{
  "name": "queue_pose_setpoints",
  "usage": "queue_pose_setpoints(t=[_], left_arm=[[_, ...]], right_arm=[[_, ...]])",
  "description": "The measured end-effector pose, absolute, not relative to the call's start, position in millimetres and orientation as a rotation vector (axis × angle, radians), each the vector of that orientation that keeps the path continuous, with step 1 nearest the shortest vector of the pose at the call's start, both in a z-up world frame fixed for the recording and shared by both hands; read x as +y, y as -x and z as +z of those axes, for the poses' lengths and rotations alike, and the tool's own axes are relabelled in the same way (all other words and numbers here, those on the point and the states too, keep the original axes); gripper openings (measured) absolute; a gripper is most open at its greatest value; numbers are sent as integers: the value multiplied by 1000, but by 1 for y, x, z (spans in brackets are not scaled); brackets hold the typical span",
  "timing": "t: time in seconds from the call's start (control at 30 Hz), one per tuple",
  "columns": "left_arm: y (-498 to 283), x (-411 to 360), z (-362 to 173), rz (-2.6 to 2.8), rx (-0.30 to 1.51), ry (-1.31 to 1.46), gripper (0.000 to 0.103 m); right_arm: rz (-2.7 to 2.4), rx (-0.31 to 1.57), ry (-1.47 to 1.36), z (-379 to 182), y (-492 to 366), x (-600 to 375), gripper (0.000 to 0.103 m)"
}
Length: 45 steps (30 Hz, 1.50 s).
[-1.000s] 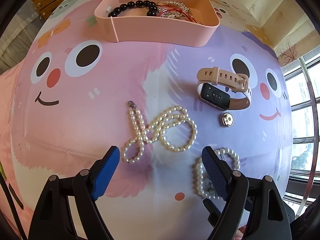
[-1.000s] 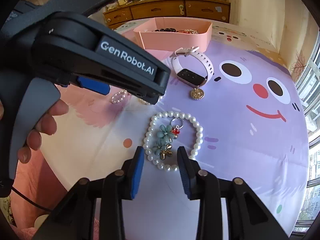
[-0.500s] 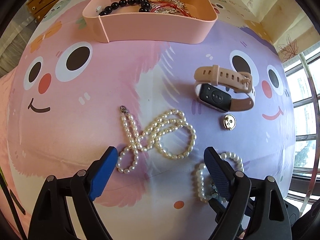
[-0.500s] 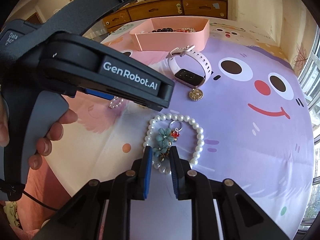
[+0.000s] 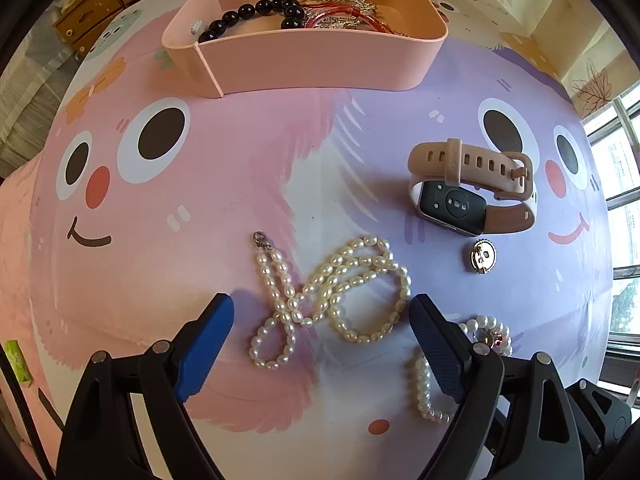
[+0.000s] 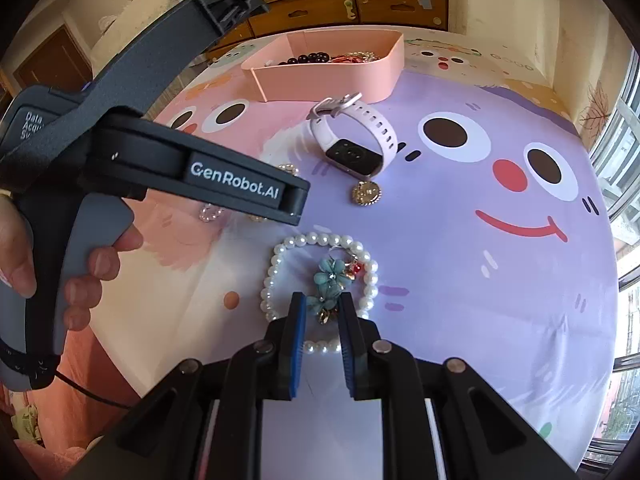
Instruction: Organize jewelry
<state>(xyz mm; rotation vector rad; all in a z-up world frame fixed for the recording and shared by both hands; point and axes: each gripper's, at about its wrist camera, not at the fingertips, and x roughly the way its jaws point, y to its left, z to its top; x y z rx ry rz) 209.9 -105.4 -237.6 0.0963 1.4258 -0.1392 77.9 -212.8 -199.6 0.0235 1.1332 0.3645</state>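
Observation:
A long pearl necklace (image 5: 332,296) lies looped on the mat between the open fingers of my left gripper (image 5: 320,316). A pearl bracelet (image 6: 320,280) with teal flower charms lies in front of my right gripper (image 6: 322,312), whose blue fingers are closed narrowly on the near side of the bracelet and its charms. The bracelet also shows in the left wrist view (image 5: 424,380). A pink smartwatch (image 5: 472,188) and a small gold pendant (image 5: 484,256) lie to the right. A pink tray (image 5: 304,60) at the far edge holds black beads and other jewelry.
The cartoon-face mat (image 5: 200,200) covers the table. Wooden cabinets (image 6: 360,4) stand behind the table. Windows are on the right (image 6: 624,160). The left gripper's body (image 6: 160,160) and the hand holding it fill the left of the right wrist view.
The right gripper's fingers have closed in from wide to narrow around the bracelet's near edge and charms. The left gripper has moved forward, so the pearl necklace now lies between its fingers.

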Motion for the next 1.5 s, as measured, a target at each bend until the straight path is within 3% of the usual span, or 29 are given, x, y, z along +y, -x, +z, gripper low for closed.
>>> queue_pose_setpoints(t=[0.2, 0.27, 0.43, 0.57, 0.97, 1.13, 1.5], left_arm=[[-217, -104, -236, -127, 1430, -85, 83], [-215, -96, -232, -128, 1416, -83, 69], [-213, -82, -225, -154, 1389, -101, 48], [-215, -76, -224, -166, 1372, -105, 20], [-211, -45, -224, -198, 1358, 40, 13], [-205, -32, -226, -192, 1371, 119, 4], [-208, -8, -218, -258, 1349, 158, 3]], right_arm=[[345, 1143, -26, -198, -84, -216, 16], [335, 1146, -31, -197, -86, -218, 16], [304, 1158, -46, -195, -90, -219, 16], [286, 1165, -51, -195, -92, -218, 16], [224, 1154, -19, -190, -96, -224, 16], [195, 1161, -5, -188, -96, -223, 16], [165, 1187, -5, -182, -89, -203, 16]])
